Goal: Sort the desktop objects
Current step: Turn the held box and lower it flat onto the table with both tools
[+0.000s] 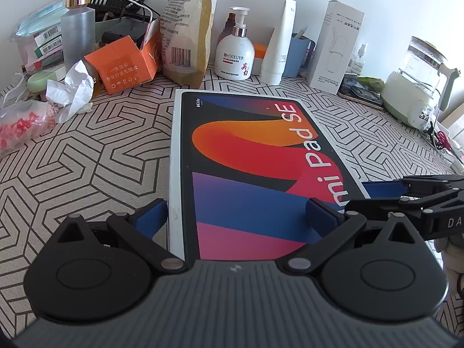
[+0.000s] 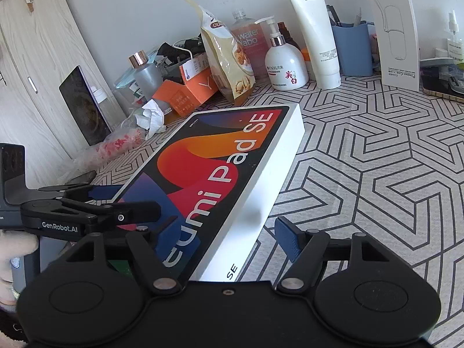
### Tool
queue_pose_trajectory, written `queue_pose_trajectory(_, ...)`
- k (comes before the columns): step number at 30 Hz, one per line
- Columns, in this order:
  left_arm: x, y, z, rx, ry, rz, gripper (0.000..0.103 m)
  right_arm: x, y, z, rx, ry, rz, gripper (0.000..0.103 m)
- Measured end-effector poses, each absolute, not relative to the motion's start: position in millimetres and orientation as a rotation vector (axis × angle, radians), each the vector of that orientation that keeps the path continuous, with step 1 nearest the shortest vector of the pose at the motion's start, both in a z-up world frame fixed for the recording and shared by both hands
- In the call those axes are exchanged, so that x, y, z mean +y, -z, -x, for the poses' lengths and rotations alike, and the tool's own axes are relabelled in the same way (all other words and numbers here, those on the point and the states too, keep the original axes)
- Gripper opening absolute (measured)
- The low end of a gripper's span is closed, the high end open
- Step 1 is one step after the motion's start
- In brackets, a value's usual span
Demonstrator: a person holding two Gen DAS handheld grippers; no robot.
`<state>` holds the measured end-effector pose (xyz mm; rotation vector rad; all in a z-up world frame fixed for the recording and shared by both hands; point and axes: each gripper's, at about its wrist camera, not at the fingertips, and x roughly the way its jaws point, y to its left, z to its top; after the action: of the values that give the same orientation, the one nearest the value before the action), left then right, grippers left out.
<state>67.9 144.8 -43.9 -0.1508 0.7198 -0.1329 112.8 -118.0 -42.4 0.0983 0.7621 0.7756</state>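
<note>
A flat tablet box [image 1: 246, 150] with a colourful lid and white sides lies on the patterned tablecloth [image 1: 87, 159], running away from both cameras. My left gripper [image 1: 236, 217] straddles its near left corner: one blue pad sits beside the box's left side, the other over the lid. It stands open. In the right wrist view the box [image 2: 220, 150] shows its white right side. My right gripper [image 2: 232, 237] straddles the near right corner, open, with one pad over the lid and the other clear of the white side. Each gripper shows in the other's view, left gripper [image 2: 136, 198] and right gripper [image 1: 356, 195].
Along the wall stand a gold-capped bottle [image 1: 78, 29], an orange carton [image 1: 124, 66], a snack bag [image 1: 188, 29], a white pump bottle [image 1: 235, 55], a white tube [image 1: 275, 52], a tall white box [image 1: 333, 46] and a kettle [image 1: 417, 78]. Crumpled tissue [image 1: 72, 90] lies at left.
</note>
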Motion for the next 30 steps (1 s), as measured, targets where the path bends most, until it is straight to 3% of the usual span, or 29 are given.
queue_pose_trajectory(5,146,45,-67,0.717,0.124,0.164,0.103,-119,43,-115,0.772,-0.774,-0.110,0.078)
queue_pose_trajectory(16,146,46,-65,0.713,0.111,0.180,0.103,-118,48,-119,0.805,-0.779,-0.115,0.093)
queue_pose_trajectory(21,144,40,-62,0.744,0.097,0.176,0.103,-114,47,-115,0.831,-0.807,-0.119,0.093)
queue_pose_trajectory(30,142,5,-14,0.627,0.090,0.121,0.103,-137,32,-76,0.731,-0.813,-0.276,0.093)
